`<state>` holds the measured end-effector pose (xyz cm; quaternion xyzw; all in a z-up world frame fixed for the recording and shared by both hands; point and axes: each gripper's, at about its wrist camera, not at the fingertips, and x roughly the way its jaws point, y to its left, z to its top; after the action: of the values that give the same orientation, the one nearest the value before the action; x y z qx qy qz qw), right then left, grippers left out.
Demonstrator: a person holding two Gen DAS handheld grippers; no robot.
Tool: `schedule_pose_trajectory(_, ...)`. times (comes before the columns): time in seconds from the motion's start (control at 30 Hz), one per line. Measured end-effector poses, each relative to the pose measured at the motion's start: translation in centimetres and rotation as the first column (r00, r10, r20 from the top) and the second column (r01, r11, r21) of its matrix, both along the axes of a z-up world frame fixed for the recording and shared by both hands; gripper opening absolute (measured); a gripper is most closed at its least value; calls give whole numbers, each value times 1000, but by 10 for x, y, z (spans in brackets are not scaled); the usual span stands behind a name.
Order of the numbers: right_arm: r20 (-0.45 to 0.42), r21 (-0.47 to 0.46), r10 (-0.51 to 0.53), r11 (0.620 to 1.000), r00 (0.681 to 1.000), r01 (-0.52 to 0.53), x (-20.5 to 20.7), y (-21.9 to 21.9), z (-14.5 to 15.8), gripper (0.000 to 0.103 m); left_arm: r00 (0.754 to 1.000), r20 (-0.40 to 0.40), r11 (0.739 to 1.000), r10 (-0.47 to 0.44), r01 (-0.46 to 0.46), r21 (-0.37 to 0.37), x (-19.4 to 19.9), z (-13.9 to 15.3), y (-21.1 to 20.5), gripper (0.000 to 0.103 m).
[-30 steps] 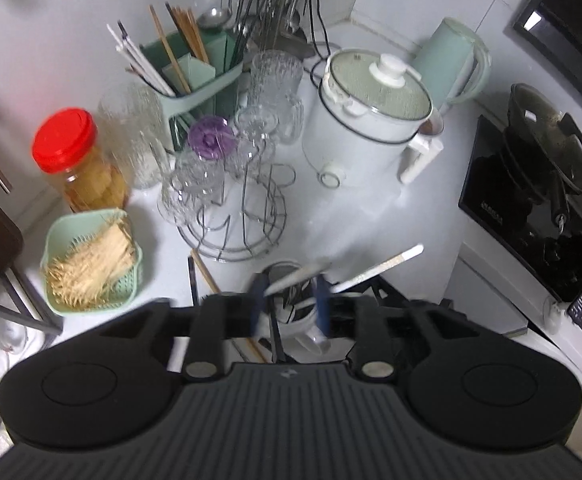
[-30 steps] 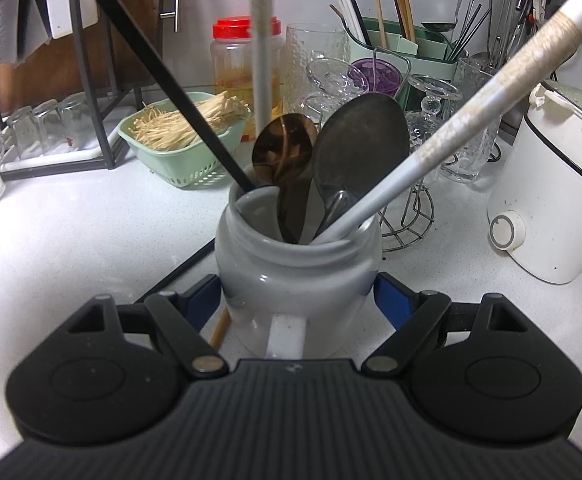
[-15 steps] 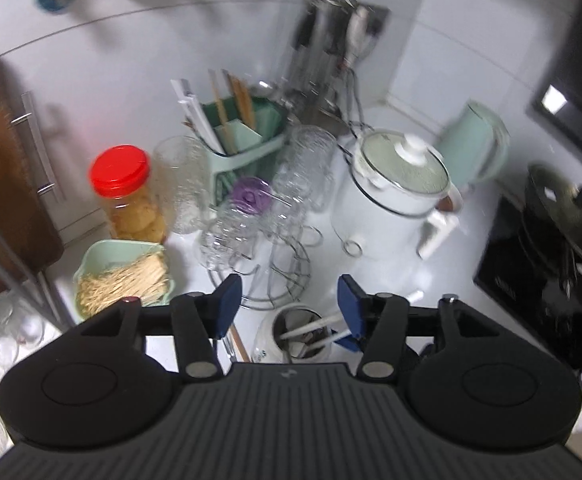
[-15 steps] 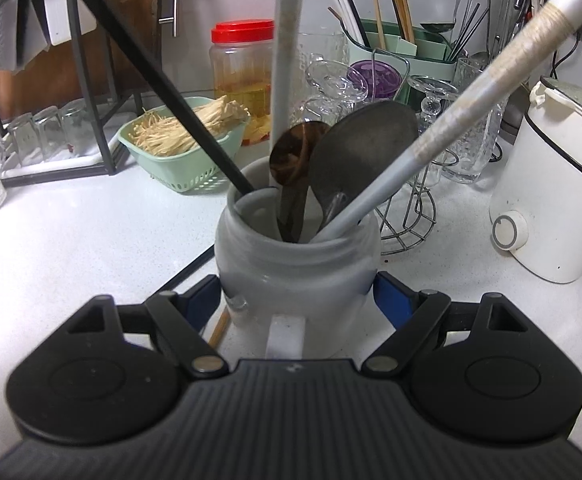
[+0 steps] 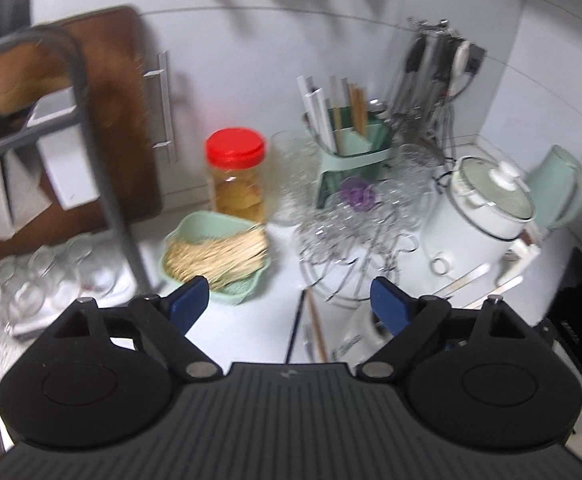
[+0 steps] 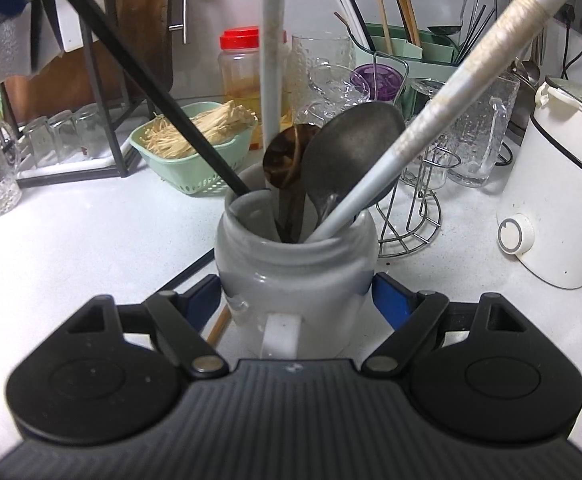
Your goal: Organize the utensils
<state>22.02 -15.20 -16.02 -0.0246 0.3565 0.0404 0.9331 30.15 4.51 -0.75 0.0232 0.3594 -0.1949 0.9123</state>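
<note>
A grey ceramic jar stands on the white counter and holds a metal spoon, a brown spoon, a black stick and two white handles. My right gripper is shut on the jar, its blue pads against both sides. My left gripper is open and empty, high above the counter. Below it lie loose chopsticks, and the jar is partly hidden behind its right finger.
A green basket of sticks, a red-lidded jar, a green utensil caddy, a wire rack of glass mugs and a white cooker crowd the counter. A black rack with glasses stands at left.
My left gripper let go of the white handle into the jar, opened wide and rose up and back. My right gripper kept hold of the jar.
</note>
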Motion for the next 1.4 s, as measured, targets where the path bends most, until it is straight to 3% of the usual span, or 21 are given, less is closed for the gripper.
schedule_pose_trajectory(0.37,0,4,15,1000,1000,-15,-6,-12,1,84,993,-56,993,105,-102,51,4,-53,14,93)
schedule_pose_trajectory(0.6,0,50,-22,999,1000,22,-19,-20,-1,82,990,-87,986,108,-95,136,13,-96,-4,94)
schedule_pose_trajectory(0.77,13,49,-4,999,1000,3,-24,-25,-2,79,986,-124,985,113,-95,141,22,-131,-15,94)
schedule_pose_trajectory(1.0,5,53,18,998,1000,-18,-22,-26,1,76,985,-157,986,76,-52,156,44,-159,-26,94)
schedule_pose_trajectory(1.17,9,59,18,998,1000,-19,-23,-27,1,75,983,-181,994,14,6,110,72,-164,-37,92)
schedule_pose_trajectory(1.33,19,67,6,998,1000,-7,-24,-26,2,76,972,-226,992,-63,86,96,101,-177,-60,78)
schedule_pose_trajectory(1.4,23,70,2,998,1000,-4,-25,-26,2,77,963,-255,989,-85,112,94,111,-185,-69,62)
